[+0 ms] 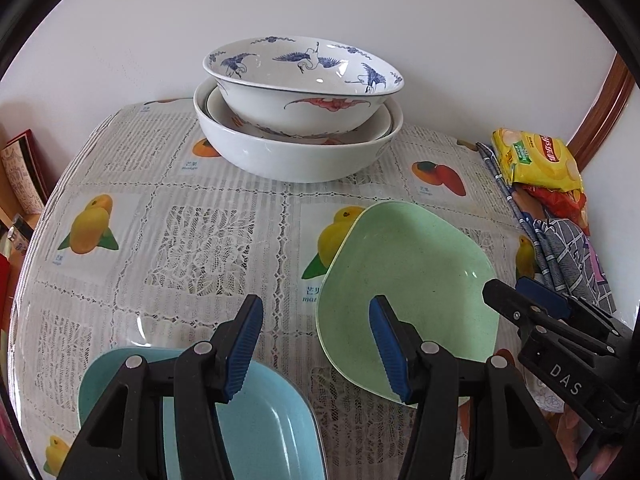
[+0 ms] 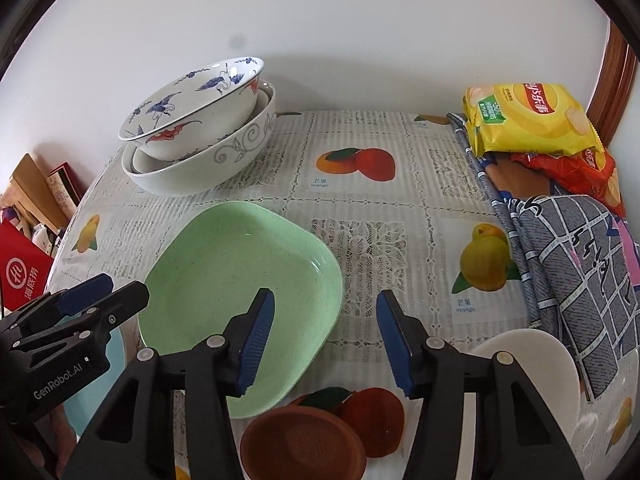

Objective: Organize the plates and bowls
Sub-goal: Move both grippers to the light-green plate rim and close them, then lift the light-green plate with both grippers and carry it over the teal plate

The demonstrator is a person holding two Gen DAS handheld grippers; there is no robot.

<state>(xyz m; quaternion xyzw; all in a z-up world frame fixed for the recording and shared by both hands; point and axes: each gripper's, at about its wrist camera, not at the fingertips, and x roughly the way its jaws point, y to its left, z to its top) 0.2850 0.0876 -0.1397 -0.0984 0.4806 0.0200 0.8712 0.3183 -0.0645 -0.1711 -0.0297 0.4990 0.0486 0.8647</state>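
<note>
My left gripper (image 1: 316,344) hangs with fingers partly open and empty, between the blue plate (image 1: 256,432) and green plate (image 1: 408,280) on the counter (image 1: 180,220). My right gripper (image 2: 326,344) is likewise partly open, holding nothing, above the green plate's edge.

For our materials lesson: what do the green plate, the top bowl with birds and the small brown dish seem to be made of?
Green plate: likely matte plastic or melamine, finely speckled, dull sheen.
Top bowl: glazed ceramic, probably porcelain; glossy highlights, painted blue birds.
Brown dish: perhaps unglazed clay or matte plastic; grainy, no shine.
</note>
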